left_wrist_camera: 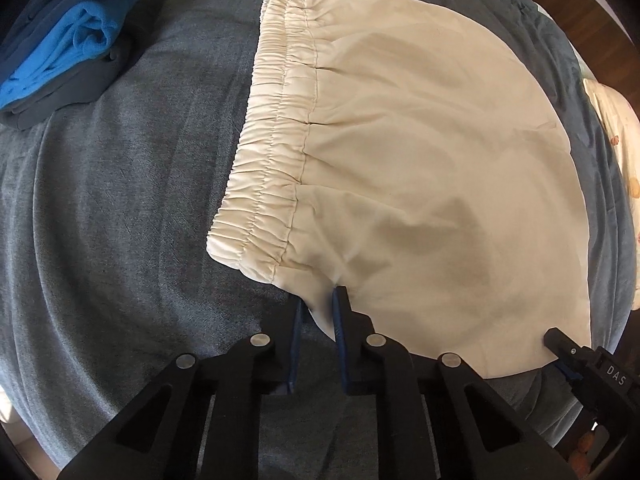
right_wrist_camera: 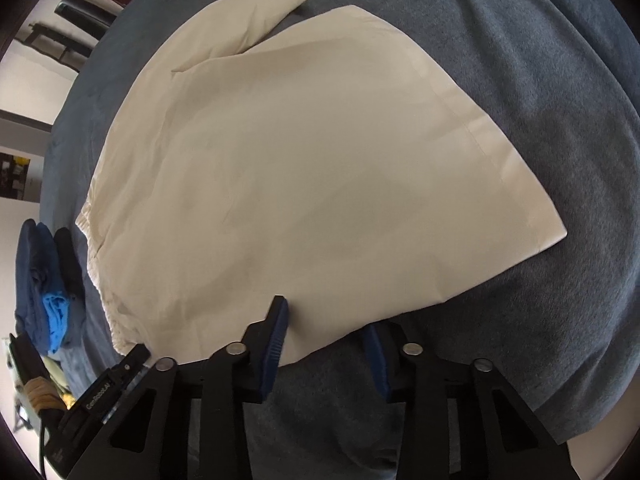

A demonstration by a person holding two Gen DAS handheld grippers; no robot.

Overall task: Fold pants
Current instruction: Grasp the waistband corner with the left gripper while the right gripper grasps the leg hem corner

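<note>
Pants: cream pants (left_wrist_camera: 420, 168) with an elastic waistband (left_wrist_camera: 264, 160) lie flat on the grey-blue bed cover (left_wrist_camera: 120, 240), one leg laid over the other; a second leg tip (right_wrist_camera: 256, 16) peeks out at the far side
Left gripper: left gripper (left_wrist_camera: 318, 308) sits at the near edge just below the waistband, jaws narrowly parted around a lip of cloth; I cannot tell whether they pinch it
Right gripper: right gripper (right_wrist_camera: 326, 320) has its jaws spread wide at the near edge of the leg, holding nothing
Risk: a grip on the top layer only would drag the legs apart as the fold lifts
Risk: uneven lifting by the two hands would skew the fold and bunch the slack cloth
Containers: none in view; a stack of folded dark and blue clothes (left_wrist_camera: 68, 44) rests loose on the bed, well apart from the pants
</note>
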